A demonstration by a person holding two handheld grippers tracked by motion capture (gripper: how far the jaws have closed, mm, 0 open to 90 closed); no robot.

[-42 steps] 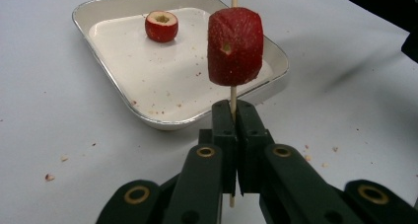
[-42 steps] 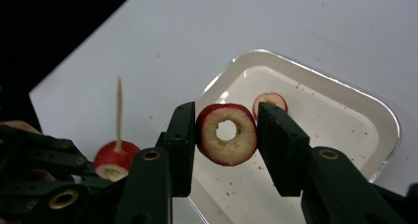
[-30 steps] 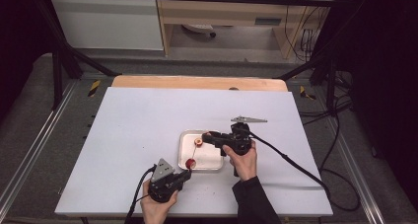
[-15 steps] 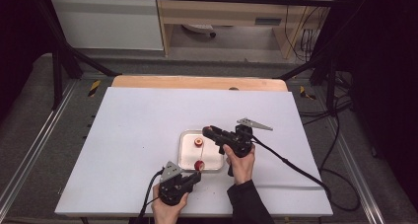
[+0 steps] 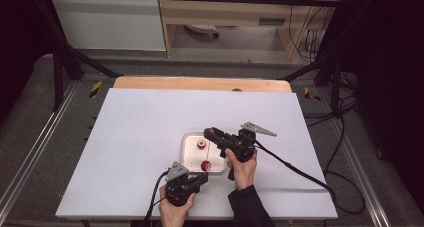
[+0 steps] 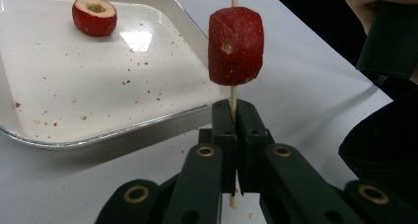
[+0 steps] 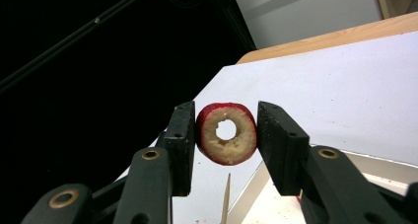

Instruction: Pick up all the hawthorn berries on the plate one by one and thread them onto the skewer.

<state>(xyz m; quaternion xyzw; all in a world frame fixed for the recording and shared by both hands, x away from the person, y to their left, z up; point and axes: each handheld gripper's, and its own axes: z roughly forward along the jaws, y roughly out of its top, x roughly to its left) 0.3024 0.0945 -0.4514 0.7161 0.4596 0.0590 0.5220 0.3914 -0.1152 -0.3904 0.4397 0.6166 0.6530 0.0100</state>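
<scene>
My left gripper (image 6: 234,116) is shut on a thin wooden skewer (image 6: 232,99) standing upright, with a red fruit piece (image 6: 235,45) threaded on it just above the jaws. In the high view this left gripper (image 5: 202,177) sits at the near edge of the white tray (image 5: 189,157), the skewered fruit (image 5: 206,165) over the tray's front. My right gripper (image 7: 226,121) is shut on a cored red fruit ring (image 7: 216,147), held in the air; the skewer tip (image 7: 226,197) points up just below it. A second cored fruit (image 6: 94,16) lies on the tray (image 6: 98,100).
Red crumbs speckle the tray floor. The white table (image 5: 140,137) stretches open to the left and far side; a wooden strip (image 5: 200,83) runs along its back edge. The right gripper's cable (image 5: 295,169) trails off to the right.
My left gripper moved right with the skewered fruit, closer to the tray's front. The right gripper rose a little and now holds its fruit ring above the skewer tip.
</scene>
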